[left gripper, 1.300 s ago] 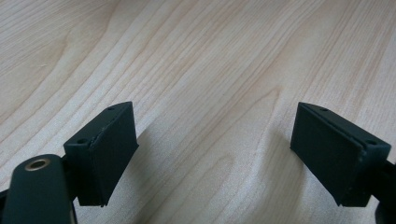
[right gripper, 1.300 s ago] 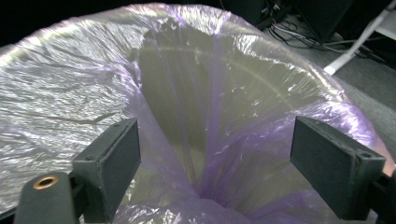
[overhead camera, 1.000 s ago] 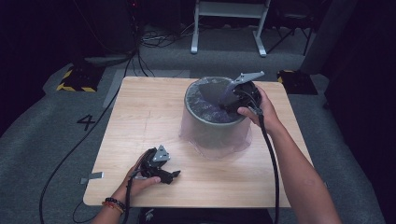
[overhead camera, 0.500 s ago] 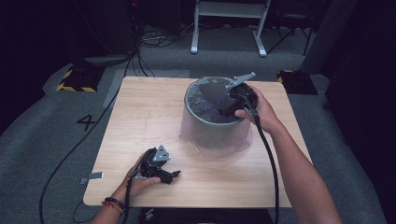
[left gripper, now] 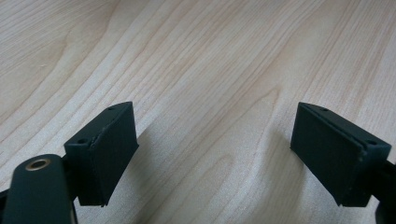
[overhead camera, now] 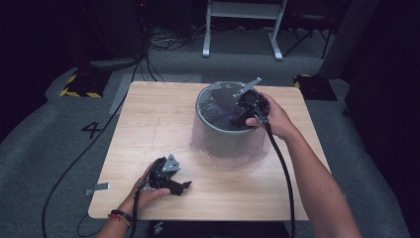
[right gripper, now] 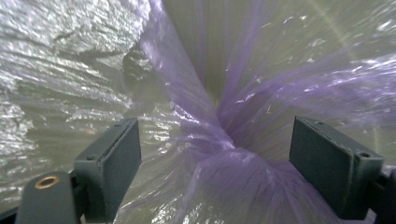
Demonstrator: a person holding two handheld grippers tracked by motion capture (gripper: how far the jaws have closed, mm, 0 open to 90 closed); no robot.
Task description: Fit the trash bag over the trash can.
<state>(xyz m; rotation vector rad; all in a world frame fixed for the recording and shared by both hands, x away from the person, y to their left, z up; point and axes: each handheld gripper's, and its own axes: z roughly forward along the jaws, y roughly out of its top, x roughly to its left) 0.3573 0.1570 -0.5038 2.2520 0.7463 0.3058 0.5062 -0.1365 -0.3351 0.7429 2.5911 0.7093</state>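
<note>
Right gripper view looks down into the bin, where the purple bag (right gripper: 219, 140) lines the inside and gathers into a twisted fold running up from 6 o'clock toward 12; the right gripper (right gripper: 215, 163) has its fingers (right gripper: 327, 163) wide apart with that bunched film between them, pads not pressing on it as far as I can tell; high view puts the bin (overhead camera: 225, 131) upright on the desk (overhead camera: 148, 119) at about 1 o'clock from centre, mouth facing up, long axis vertical, bag film draped over the rim and down the outer wall to the desk; the right gripper (overhead camera: 247, 110) dips into the mouth from the 3 o'clock side; the step in hand looks like seating the liner inside the bin; the next move probably calls for closing on the fold or pushing it to the bottom without tearing thin film; the left gripper (overhead camera: 171, 181) rests on the desk at 7 o'clock, well apart from the bin, fingers (left gripper: 105, 149) apart over bare wood, holding nothing.
</note>
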